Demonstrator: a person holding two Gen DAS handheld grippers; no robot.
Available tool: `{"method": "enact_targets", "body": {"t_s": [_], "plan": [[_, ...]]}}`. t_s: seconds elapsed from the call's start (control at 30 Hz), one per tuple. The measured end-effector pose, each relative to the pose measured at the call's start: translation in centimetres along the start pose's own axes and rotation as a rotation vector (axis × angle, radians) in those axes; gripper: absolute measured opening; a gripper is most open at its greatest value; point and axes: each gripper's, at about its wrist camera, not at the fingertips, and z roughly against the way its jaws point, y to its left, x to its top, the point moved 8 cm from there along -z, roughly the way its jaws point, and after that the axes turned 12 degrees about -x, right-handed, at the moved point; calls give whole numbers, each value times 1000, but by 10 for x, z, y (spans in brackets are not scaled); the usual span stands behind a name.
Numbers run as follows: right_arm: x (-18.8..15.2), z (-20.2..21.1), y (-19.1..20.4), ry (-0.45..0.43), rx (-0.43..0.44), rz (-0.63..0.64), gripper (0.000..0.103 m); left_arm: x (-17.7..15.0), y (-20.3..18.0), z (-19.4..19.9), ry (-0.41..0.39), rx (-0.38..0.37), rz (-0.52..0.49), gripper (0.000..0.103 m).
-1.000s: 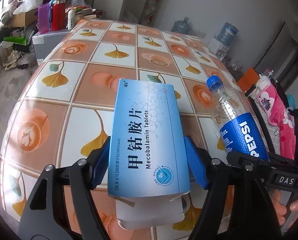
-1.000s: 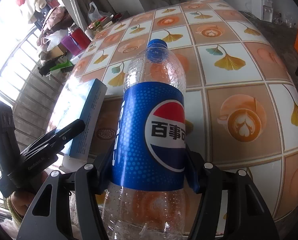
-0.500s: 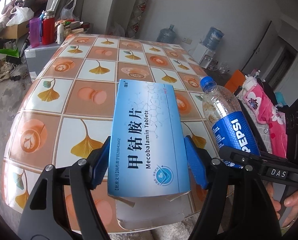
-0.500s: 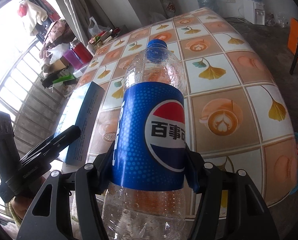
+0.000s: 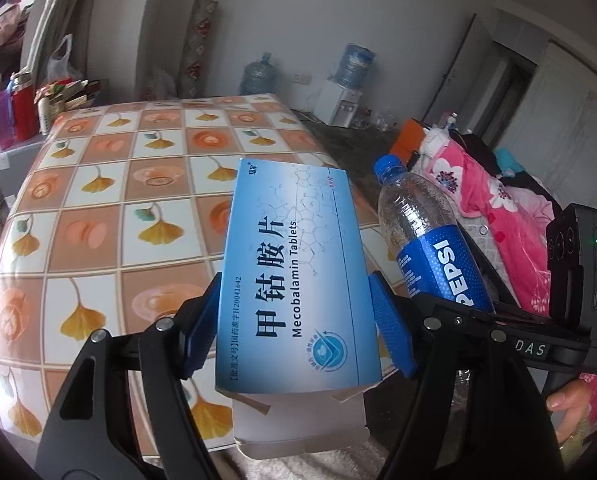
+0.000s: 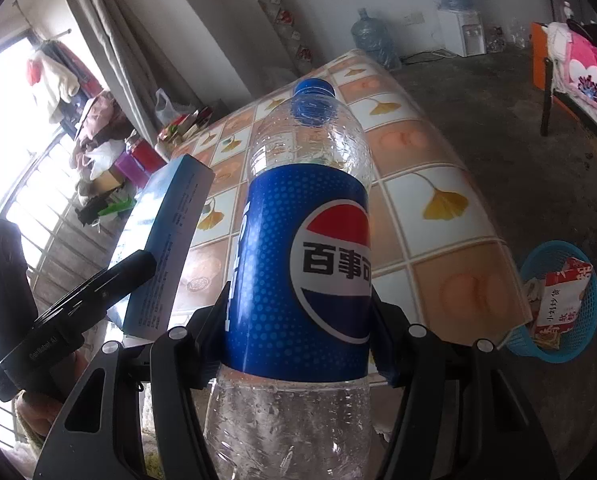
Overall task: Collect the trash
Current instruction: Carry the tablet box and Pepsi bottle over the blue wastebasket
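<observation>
My left gripper (image 5: pixel 298 324) is shut on a blue Mecobalamin tablet box (image 5: pixel 294 280), its blue pads pressing both long sides; the box's white end flap hangs open below. My right gripper (image 6: pixel 298 332) is shut on an empty Pepsi bottle (image 6: pixel 306 272) with a blue cap, held by its labelled middle. Both are lifted off the tiled tablecloth table (image 5: pixel 98 208). From the left wrist view the bottle (image 5: pixel 430 240) appears to the right; from the right wrist view the box (image 6: pixel 166 240) appears to the left. A blue mesh basket (image 6: pixel 558 300) with a red-white wrapper stands on the floor by the table's corner.
Red and purple containers and snack packs (image 5: pixel 26 112) sit at the table's far left corner. Water jugs and a white dispenser (image 5: pixel 342 100) stand against the back wall. A chair draped in pink floral cloth (image 5: pixel 498 208) is at the right. A hand (image 5: pixel 570 400) holds the right gripper's handle.
Both grippers have risen and pulled back from the table with their loads still gripped. The view has swung so the blue basket on the floor has come into the right wrist view.
</observation>
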Motion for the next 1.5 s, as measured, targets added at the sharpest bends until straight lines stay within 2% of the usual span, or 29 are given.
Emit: {"method": "enact_targets", "body": {"t_s": [0.23, 0.4, 0.53, 0.7, 0.87, 1.03, 1.27, 1.37, 1.5], "plan": [[-4, 40, -82, -71, -74, -137, 59, 11, -78, -48, 83, -141, -107, 67], [-17, 61, -155, -98, -139, -270, 59, 16, -130, -92, 165, -235, -158, 67], [-31, 68, -206, -97, -184, -372, 59, 14, -165, -127, 240, -290, -181, 67], [-50, 67, -254, -79, -247, -488, 59, 5, -194, -181, 360, -340, -161, 67], [-78, 51, -301, -32, -280, -613, 59, -11, -208, -240, 494, -333, -143, 67], [-102, 20, -338, 37, -260, -719, 59, -36, -219, -301, 632, -295, -134, 67], [-103, -23, -378, 93, -199, -831, 60, -58, -233, -370, 738, -248, -113, 68], [-106, -36, -391, 106, -125, -949, 60, -67, -236, -393, 782, -229, -89, 68], [-118, -51, -409, 126, -115, -1090, 60, -83, -239, -417, 837, -225, -46, 68]]}}
